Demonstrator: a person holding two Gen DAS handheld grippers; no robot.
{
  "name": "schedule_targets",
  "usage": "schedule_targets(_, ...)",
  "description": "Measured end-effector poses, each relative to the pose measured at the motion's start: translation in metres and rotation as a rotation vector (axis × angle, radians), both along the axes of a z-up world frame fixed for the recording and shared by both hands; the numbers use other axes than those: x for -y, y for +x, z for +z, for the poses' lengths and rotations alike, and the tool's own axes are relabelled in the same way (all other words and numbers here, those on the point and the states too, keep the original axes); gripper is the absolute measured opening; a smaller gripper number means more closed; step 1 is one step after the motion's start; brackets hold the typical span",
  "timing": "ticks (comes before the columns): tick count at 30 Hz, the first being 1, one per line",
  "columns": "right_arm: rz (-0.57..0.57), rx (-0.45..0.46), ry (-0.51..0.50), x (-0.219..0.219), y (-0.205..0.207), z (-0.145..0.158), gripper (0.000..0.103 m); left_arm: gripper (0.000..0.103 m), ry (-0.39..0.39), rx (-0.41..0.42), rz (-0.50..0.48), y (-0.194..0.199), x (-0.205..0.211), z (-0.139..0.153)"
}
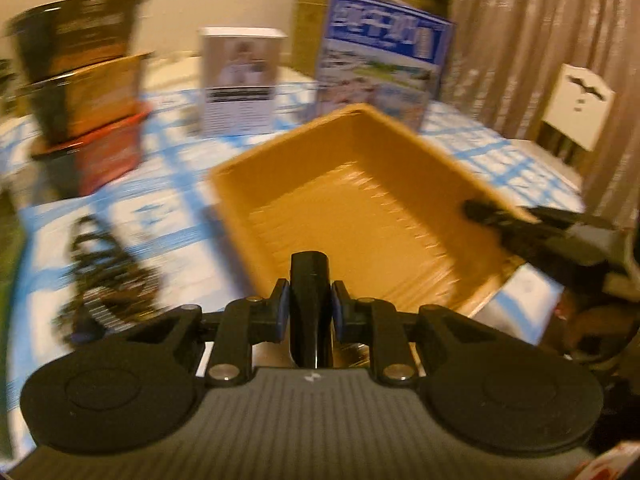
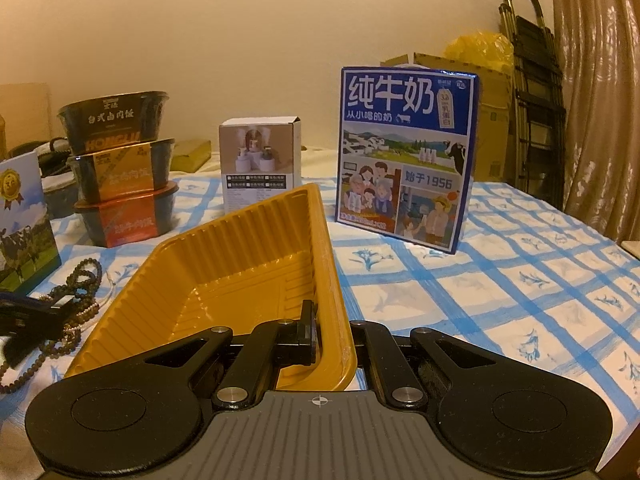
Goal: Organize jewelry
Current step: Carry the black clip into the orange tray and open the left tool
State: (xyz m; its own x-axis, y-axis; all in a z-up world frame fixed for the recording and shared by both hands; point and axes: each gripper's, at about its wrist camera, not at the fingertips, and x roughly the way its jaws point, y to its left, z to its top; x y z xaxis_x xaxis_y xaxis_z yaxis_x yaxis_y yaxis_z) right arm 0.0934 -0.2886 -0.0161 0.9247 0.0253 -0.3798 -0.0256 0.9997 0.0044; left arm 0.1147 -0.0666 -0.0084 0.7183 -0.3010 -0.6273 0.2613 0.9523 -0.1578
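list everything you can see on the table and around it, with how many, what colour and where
tray: one, orange, centre of table, tilted, empty
bangle: one, black, in left claw
beads: a heap, dark brown, left of tray
milk carton: one, blue, standing behind tray
small box: one, white, behind tray
food bowls: three, black, stacked, back left
cow carton: one, blue and green, far left edge
tablecloth: one, white with blue checks, over table
cardboard boxes: brown, number unclear, behind table
yellow bag: one, on those boxes
curtain: beige, far right
left claw: shut on bangle
right claw: shut on tray's near rim
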Motion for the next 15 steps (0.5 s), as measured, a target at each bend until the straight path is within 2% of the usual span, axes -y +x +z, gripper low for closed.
schedule_targets(6,0.0,-0.001,0.001,0.0,0.0,0.0,0.005,0.019,-0.081,-0.053,-0.085,0.028,0.036,-0.014)
schedule_targets(9,0.0,-0.001,0.003,0.0,0.0,0.0,0.005,0.019,-0.071,-0.075,-0.084,0.034,0.045,-0.026)
schedule_targets(15,-0.004,-0.007,0.005,0.001,0.001,-0.002,0.005,0.019,-0.114,-0.114,-0.044,0.041,0.048,-0.041)
